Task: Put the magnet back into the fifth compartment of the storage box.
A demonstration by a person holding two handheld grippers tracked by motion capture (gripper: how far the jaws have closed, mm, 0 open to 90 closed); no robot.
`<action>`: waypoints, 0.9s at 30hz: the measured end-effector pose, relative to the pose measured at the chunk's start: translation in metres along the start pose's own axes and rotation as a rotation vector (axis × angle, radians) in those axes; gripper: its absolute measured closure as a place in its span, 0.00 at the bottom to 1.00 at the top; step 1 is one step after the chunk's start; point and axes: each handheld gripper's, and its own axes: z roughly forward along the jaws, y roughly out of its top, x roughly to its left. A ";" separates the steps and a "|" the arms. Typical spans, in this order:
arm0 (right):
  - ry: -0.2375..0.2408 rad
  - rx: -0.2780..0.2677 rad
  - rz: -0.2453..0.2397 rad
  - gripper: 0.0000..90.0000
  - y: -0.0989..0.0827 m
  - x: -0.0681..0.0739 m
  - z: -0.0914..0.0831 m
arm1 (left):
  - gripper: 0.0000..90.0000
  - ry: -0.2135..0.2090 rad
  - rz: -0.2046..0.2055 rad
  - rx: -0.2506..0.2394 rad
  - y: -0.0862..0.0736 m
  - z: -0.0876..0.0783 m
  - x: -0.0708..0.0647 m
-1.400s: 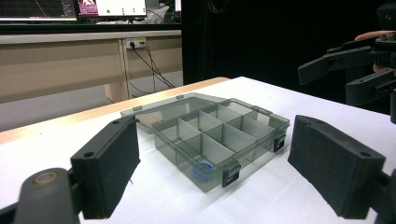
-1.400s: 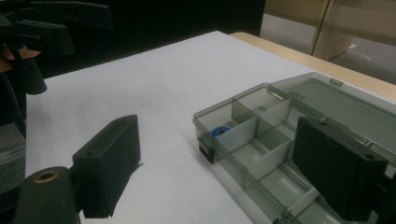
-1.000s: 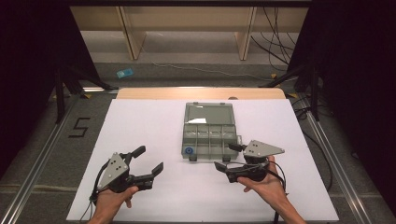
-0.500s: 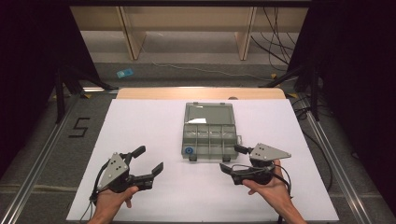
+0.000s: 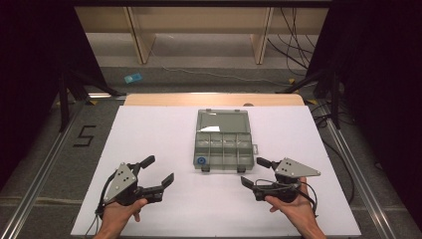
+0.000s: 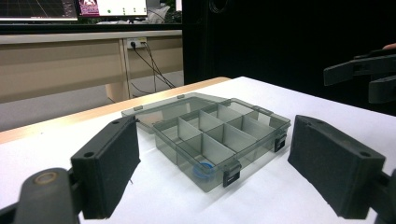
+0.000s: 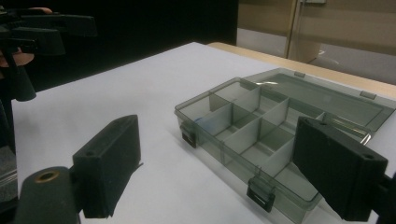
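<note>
Your compartment box (image 5: 223,143) lies open on the table (image 5: 149,129), midway between the left and right edges and nearer the far edge than the near one, with its lid lying flat behind it toward the far edge and a small ring (image 5: 201,161) in its near-left compartment. Your left gripper (image 5: 160,172) sits near the near-left corner, well apart from the box. Your right gripper (image 5: 254,172) sits just off the box's near-right corner, toward the near edge.
</note>
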 end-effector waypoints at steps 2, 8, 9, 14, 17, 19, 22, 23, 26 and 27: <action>-0.007 0.005 -0.004 0.18 -0.001 0.000 -0.002 | 0.17 0.001 -0.001 0.000 0.000 0.000 0.000; 0.001 -0.012 0.011 0.18 -0.004 0.002 -0.006 | 0.17 0.000 0.003 0.001 0.000 0.000 0.000; -0.005 -0.001 0.004 0.18 -0.004 0.003 -0.007 | 0.17 0.000 0.003 0.001 0.000 0.000 0.000; 0.000 -0.005 0.001 0.18 -0.007 0.005 -0.009 | 0.17 0.001 0.000 0.000 0.000 -0.001 0.000; 0.002 -0.019 0.011 0.18 -0.008 0.007 -0.010 | 0.17 0.001 0.004 0.001 0.000 -0.001 0.000; 0.000 -0.006 -0.007 0.18 -0.008 0.006 -0.012 | 0.17 0.001 0.003 0.001 0.000 -0.001 0.000; 0.005 0.008 0.004 0.18 -0.009 0.008 -0.015 | 0.17 0.000 0.003 0.000 0.000 0.000 0.000; 0.005 0.002 0.009 0.18 -0.009 0.008 -0.015 | 0.17 0.001 0.003 0.001 0.000 0.000 0.000; -0.001 -0.012 0.002 0.18 -0.009 0.008 -0.015 | 0.17 -0.001 0.003 -0.001 0.000 0.000 0.000; 0.001 -0.011 0.010 0.18 -0.009 0.008 -0.016 | 0.17 -0.001 0.002 -0.001 0.000 0.000 0.000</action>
